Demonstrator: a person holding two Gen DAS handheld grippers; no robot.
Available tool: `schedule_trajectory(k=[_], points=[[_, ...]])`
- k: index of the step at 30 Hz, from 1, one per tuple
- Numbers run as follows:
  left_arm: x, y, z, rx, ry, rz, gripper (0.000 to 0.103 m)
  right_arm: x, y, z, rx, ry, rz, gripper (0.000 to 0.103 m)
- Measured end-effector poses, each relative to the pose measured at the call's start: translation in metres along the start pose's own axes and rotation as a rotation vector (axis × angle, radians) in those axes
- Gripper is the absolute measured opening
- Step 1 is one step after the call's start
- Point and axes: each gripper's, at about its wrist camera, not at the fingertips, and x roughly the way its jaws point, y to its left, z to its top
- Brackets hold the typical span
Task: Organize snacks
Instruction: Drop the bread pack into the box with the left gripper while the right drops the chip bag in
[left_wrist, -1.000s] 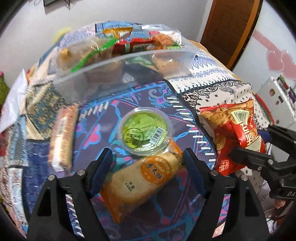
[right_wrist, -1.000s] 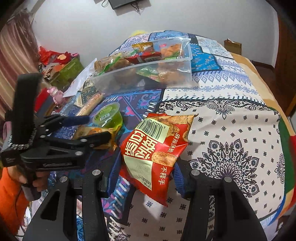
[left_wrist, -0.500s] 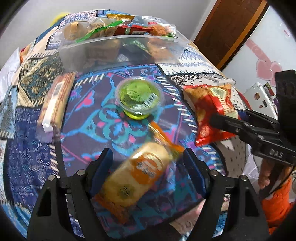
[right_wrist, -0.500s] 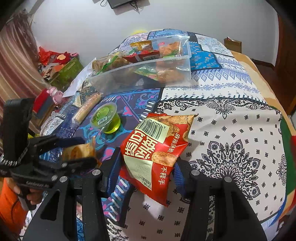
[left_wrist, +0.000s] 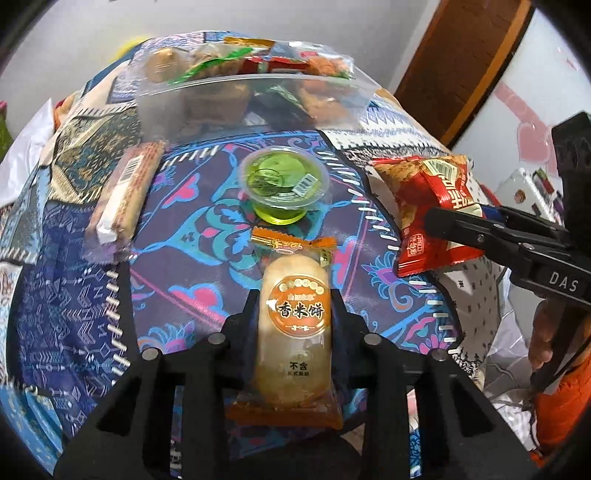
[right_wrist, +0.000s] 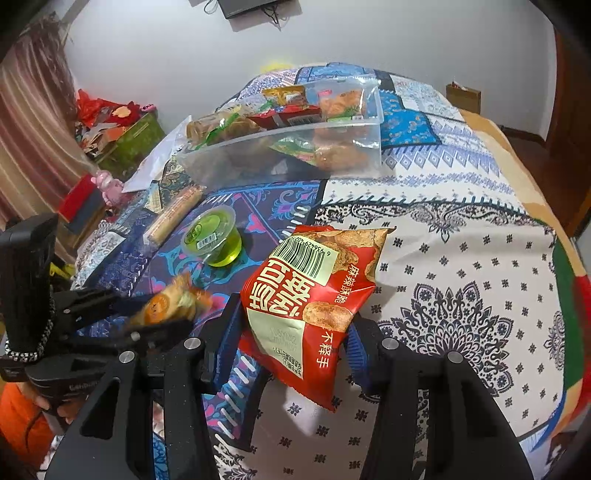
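Left tongs (left_wrist: 294, 299): clenched on the rice cracker pack (left_wrist: 294, 332), one pad on each long side; pack ran lengthwise out between the fingers, orange crimped end pointing away.
Left tongs, other view: seen from the right wrist at far left (right_wrist: 162, 314), cracker pack (right_wrist: 170, 302) blurred in the grip, a hand in an orange sleeve (right_wrist: 22, 410) on the handle below.
Right tongs (right_wrist: 291, 332): closed on the red chip bag (right_wrist: 310, 295), blue-lined pads pressing both sides of its lower half; barcode end pointed away, bottom corner hung toward the camera.
Right tongs, other view: entered the left-wrist view from the right (left_wrist: 480, 225), the red bag (left_wrist: 432, 210) at its tips.
Just ahead of left tongs: green jelly cup (left_wrist: 283, 184), sealed, upright on the patterned cloth (left_wrist: 192, 266), close beyond the cracker's far end; could not tell if touching.
Ahead-left of left tongs: long wrapped biscuit bar (left_wrist: 123, 199), lying flat, well apart from the cup.
Farther ahead: clear plastic bin (left_wrist: 243, 96), already heaped with snack packs; jelly cup sat between the left tongs and the bin.
From right tongs: bin (right_wrist: 288, 147) ahead and slightly left; jelly cup (right_wrist: 212, 236) and biscuit bar (right_wrist: 173, 214) ahead-left; cloth ahead-right bare.
Beyond the cloth edge, left of right tongs: room clutter, indistinct.
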Motion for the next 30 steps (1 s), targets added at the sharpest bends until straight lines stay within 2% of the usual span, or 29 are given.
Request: schedule_trajectory(k=[3,8,17,23,30], points=[[-0.011,0.005,-0.002,-0.013,-0.035,0.038,0.034,-0.004,0.002,0.002,-0.003,-0.021,0.000,0.047],[-0.040,0.013,0.007,-0.048,-0.123,0.061,0.034,-0.013,0.006,0.011,-0.016,-0.051,-0.002,0.047],[-0.075,0.017,0.060,-0.066,-0.281,0.085,0.034,-0.029,0.016,0.053,-0.065,-0.150,-0.007,0.047],[-0.077,0.021,0.099,-0.080,-0.332,0.103,0.034,-0.032,0.019,0.090,-0.089,-0.224,-0.018,0.047],[-0.069,0.030,0.142,-0.091,-0.369,0.123,0.034,-0.018,0.018,0.128,-0.100,-0.263,-0.021,0.047]])
